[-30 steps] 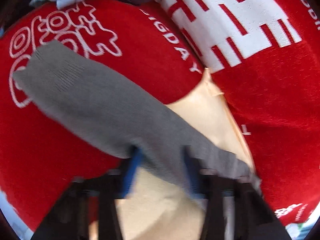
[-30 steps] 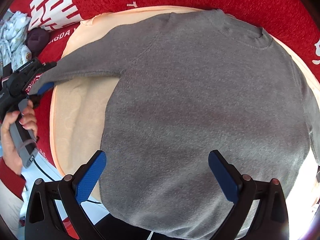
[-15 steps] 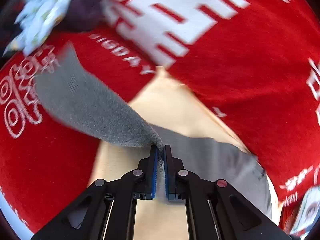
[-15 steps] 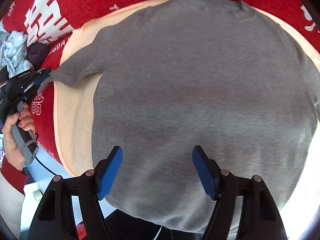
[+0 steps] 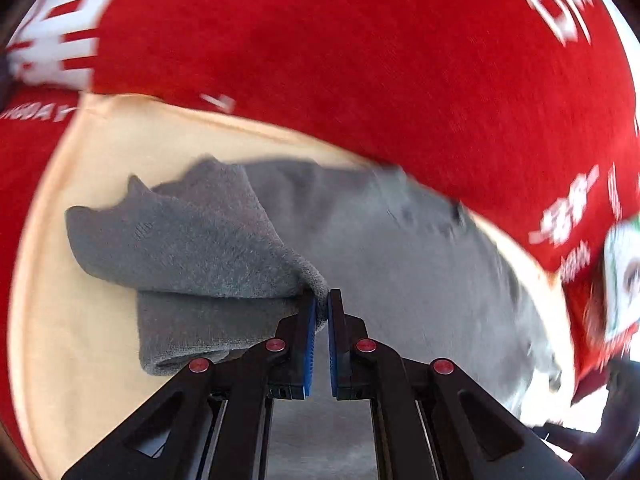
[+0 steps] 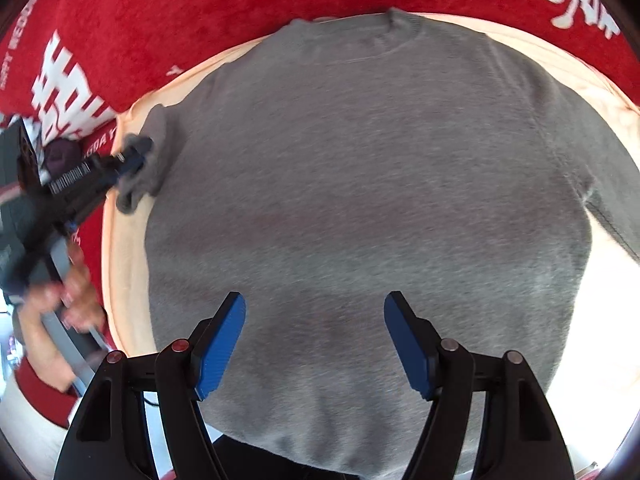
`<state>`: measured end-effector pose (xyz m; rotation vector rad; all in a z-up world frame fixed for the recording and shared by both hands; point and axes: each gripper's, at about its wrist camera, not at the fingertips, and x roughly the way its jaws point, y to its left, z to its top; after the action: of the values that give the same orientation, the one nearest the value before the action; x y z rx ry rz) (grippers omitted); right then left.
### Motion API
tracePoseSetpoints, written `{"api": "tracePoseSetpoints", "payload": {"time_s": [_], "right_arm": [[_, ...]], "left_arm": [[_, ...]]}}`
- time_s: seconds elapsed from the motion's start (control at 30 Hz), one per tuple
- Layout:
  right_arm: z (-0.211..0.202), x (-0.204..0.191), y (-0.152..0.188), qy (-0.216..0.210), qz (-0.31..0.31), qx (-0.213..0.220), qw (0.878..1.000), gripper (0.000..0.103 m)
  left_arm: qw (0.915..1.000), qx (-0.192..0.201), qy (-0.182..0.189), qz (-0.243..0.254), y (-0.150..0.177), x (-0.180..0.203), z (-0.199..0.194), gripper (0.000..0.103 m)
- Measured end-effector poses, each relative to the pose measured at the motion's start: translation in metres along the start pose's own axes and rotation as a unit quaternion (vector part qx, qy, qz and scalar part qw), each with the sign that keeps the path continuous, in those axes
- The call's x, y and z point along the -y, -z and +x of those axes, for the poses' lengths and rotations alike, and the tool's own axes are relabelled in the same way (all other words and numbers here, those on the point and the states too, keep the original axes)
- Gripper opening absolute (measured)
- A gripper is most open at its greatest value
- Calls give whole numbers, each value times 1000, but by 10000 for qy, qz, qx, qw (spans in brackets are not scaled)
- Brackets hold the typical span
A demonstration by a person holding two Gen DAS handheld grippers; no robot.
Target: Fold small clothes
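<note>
A small grey sweater (image 6: pixel 360 184) lies flat, neck away from me, on a peach cloth (image 6: pixel 128 264). My left gripper (image 5: pixel 322 304) is shut on the sweater's left sleeve (image 5: pixel 180 248), which is bunched and folded back toward the body. In the right wrist view the left gripper (image 6: pixel 134 164) holds the sleeve at the sweater's left shoulder. My right gripper (image 6: pixel 314 336) is open and empty, hovering over the lower middle of the sweater. The right sleeve (image 6: pixel 612 216) runs off the frame's right edge.
A red blanket with white lettering (image 6: pixel 160 20) lies under the peach cloth and beyond it. A dark purple garment (image 6: pixel 60 156) lies at the left, behind the left gripper. A printed item (image 5: pixel 624 276) sits at the far right.
My left gripper closed on the sleeve and carried it right, inward to the sweater's shoulder. My right gripper narrowed its opening and moved closer over the sweater.
</note>
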<state>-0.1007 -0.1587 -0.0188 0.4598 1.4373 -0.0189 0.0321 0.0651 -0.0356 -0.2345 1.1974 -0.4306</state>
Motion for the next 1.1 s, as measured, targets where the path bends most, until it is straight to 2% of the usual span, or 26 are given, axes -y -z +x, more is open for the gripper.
{"api": "tracePoseSetpoints", "payload": {"time_s": [0.1,0.23,0.37,0.47,0.53,0.6,0.63,0.7,0.77,0.83,0.97,1.1], "right_arm": [[-8,11,-12,19,106,165,9998,75],[-21,21,-22,-44,286,379,9989,75],[-28,39,-30,45,505,548,9972,75],[-30,56,-34,54,685,530,9962,75],[-31,60,-39,93,630,545,9965,75],[-32,55,-48,74,395,599,9974,75],[-32,50,-53,31,272,597,9978,75],[-29,37,-68,-141,5,573,9983,75],[-24,22,-84,-334,-221,552,9977,75],[-14,1,-104,-515,-514,524,9960,75],[17,-46,-138,-715,-1070,399,9909,75],[61,-88,-165,-816,-1593,39,9838,75]], "left_arm": [[9994,-130,1,310,7,22,10,7],[9979,-92,175,615,8,53,7,7],[9910,-356,255,1263,19,87,23,7],[9863,-641,163,1508,35,98,41,7],[9865,-622,13,1514,42,99,39,7],[9866,-553,-185,1521,46,96,32,16],[9854,-474,-438,1575,48,94,24,39],[9823,-131,-795,1691,49,86,6,66],[9807,-44,-890,1741,46,76,-8,66],[9825,-62,-950,1599,40,58,-19,66],[9885,17,-1242,858,18,5,-34,66],[9880,-126,-1529,191,-2,-41,-23,66]]}}
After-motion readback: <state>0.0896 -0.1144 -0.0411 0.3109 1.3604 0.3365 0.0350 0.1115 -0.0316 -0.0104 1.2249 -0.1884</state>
